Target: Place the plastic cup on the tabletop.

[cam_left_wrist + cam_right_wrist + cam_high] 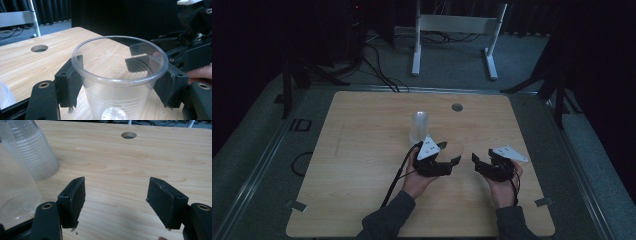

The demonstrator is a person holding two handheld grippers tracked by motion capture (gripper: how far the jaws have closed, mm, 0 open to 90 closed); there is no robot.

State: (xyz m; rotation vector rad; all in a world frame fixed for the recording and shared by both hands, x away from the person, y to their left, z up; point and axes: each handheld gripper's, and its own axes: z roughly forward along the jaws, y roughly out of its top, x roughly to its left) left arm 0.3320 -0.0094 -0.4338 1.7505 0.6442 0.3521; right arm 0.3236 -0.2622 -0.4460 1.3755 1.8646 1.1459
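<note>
Wooden table [362,165], round hole [457,107] near far edge; white frame [455,30] on floor behind.

Cup [117,82] in left tool [117,86]: clear glossy plastic, ribbed wall. Tool pads [75,200]: matt black, rubbery, edges frayed. Desk [130,167]: pale wood grain, smooth matt. Stacked cups [35,152] left of right tool [117,205]: translucent ribbed plastic.

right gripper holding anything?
No. In the right gripper view the right gripper stands open, only bare table between its jaws.
</note>
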